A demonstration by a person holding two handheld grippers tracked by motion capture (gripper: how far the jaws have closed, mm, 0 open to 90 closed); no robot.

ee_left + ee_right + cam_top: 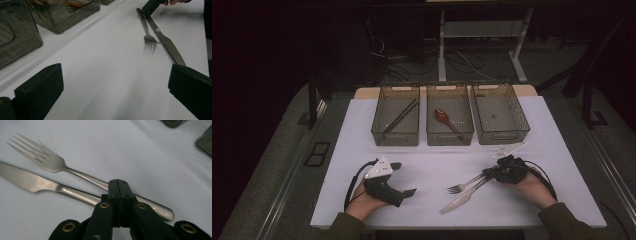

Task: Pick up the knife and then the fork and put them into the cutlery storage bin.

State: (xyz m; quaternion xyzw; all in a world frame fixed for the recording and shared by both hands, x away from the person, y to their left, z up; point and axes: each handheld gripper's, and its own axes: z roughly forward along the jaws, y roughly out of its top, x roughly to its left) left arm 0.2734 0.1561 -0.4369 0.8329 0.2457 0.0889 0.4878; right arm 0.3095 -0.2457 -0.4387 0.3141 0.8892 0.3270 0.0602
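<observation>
In the lower right of the high view, the right gripper (488,172) has its jaws pressed flat together with nothing between them, their tips over the handles of the fork (465,183) and the knife (462,197), which lie side by side on the white table (422,170). In the right gripper view, the fork (55,164) and the knife (37,183) run from the upper left of the frame down under the closed tips at lower centre. At the lower left of the high view, the left gripper (404,178) is spread wide and empty, well apart from the cutlery.

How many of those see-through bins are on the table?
3, side by side at the table's far edge: the left bin holds chopsticks, the middle bin holds a spoon, and the right bin looks empty.
</observation>
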